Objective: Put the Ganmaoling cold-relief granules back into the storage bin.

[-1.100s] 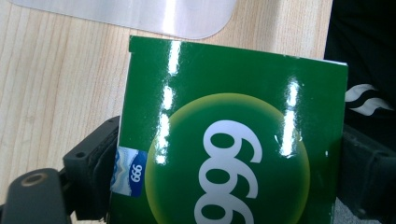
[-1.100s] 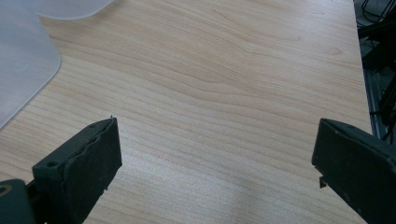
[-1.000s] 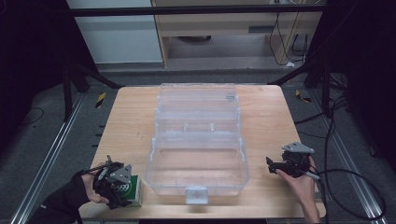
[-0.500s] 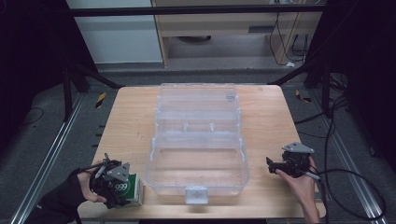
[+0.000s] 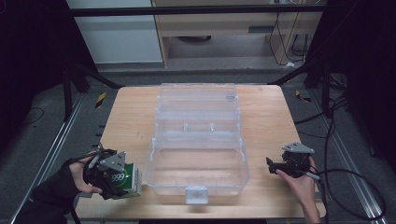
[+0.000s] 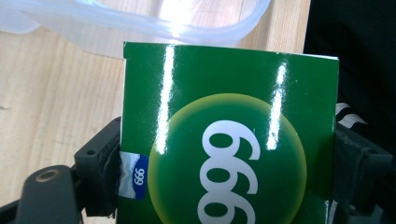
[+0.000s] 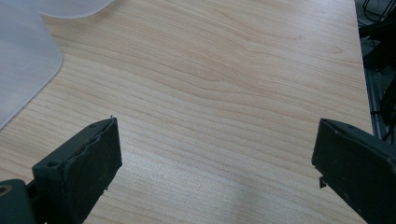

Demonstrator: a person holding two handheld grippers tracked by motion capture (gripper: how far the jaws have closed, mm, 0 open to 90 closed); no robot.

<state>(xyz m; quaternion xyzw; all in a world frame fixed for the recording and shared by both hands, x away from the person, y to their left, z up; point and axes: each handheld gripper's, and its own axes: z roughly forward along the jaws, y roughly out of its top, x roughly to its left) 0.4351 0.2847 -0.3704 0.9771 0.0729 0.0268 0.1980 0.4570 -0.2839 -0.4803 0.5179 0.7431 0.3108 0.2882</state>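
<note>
Your left gripper (image 5: 122, 179) had a green "999" box (image 5: 126, 179) clamped between its two black jaws, at the near-left corner of the wooden table (image 5: 130, 121). In the left gripper view the green box (image 6: 229, 140) sat squarely between the jaws, both pads pressed on its side edges, glossy face with the yellow-rimmed circle and white digits turned to the camera. The jaws had just been closing onto that box, and they stood partly apart at box width. In the high view the box was just beside the near-left corner of the clear plastic organizer case (image 5: 198, 140); whether it touched the case you could not tell from there. A curved clear rim of the case (image 6: 154, 25) ran behind the box in the left gripper view.

The case lay open in the middle of the table, lid tipped back toward the far edge, its latch tab facing you.

Your right gripper (image 5: 273, 164) rested near the table's near-right side, well apart from the box, pointing toward the case. Its jaws stood wide apart with bare wood between them (image 7: 219, 154), holding nothing. A frosted corner of the case (image 7: 23, 65) showed at that view's upper left.
</note>
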